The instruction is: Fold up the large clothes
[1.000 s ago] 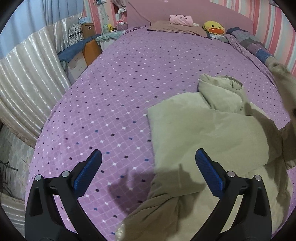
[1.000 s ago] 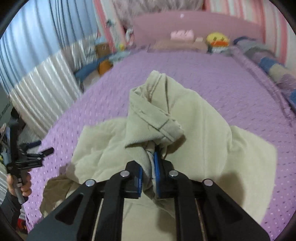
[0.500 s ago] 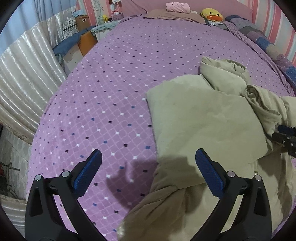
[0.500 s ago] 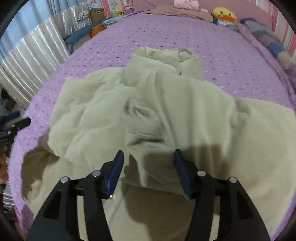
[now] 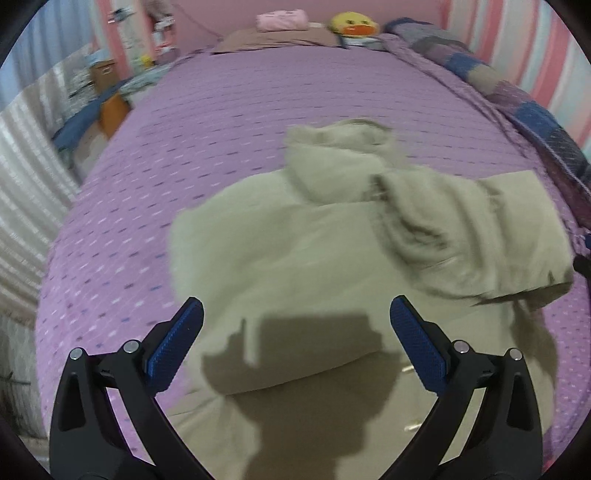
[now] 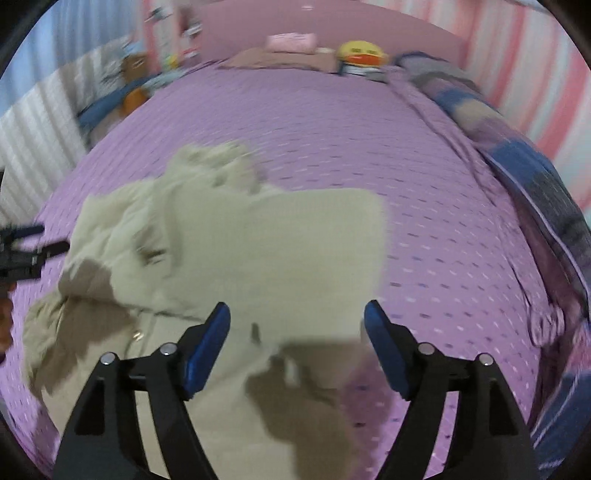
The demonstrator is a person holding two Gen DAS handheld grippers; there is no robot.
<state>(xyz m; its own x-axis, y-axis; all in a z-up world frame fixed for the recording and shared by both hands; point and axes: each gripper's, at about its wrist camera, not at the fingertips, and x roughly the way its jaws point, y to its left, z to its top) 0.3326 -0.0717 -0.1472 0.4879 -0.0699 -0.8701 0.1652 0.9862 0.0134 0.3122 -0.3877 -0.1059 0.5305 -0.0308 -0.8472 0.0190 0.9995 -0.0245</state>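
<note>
Room: pink striped walls at the top right, pale curtains at the far left of both views.
Bed: a big purple bedspread point(image 5: 229, 122) with small dots fills most of both views.
Far end of bed: a pink pillow point(image 5: 282, 20) and a yellow duck toy point(image 5: 354, 25) sit at the top middle, side by side.
Right edge of bed: a blue and grey checked blanket point(image 6: 517, 147) runs down the right side.
Clothing: a large beige garment point(image 5: 295, 266) lies on the bedspread in the middle and lower part of both views. It is partly folded, with a bunched lump point(image 5: 332, 158) at its top and one flat flap point(image 6: 288, 240) laid over the rest.
Left gripper point(image 5: 295, 336): low in the left wrist view, blue pads spread wide apart, with nothing between them. It is above the garment, and its shadow falls on the cloth.
Right gripper point(image 6: 297, 341): low in the right wrist view, blue pads spread wide apart, holding nothing. It is above the lower edge of the flat flap.
Blur: both views are smeared, so small parts of the garment are hard to make out.
</note>
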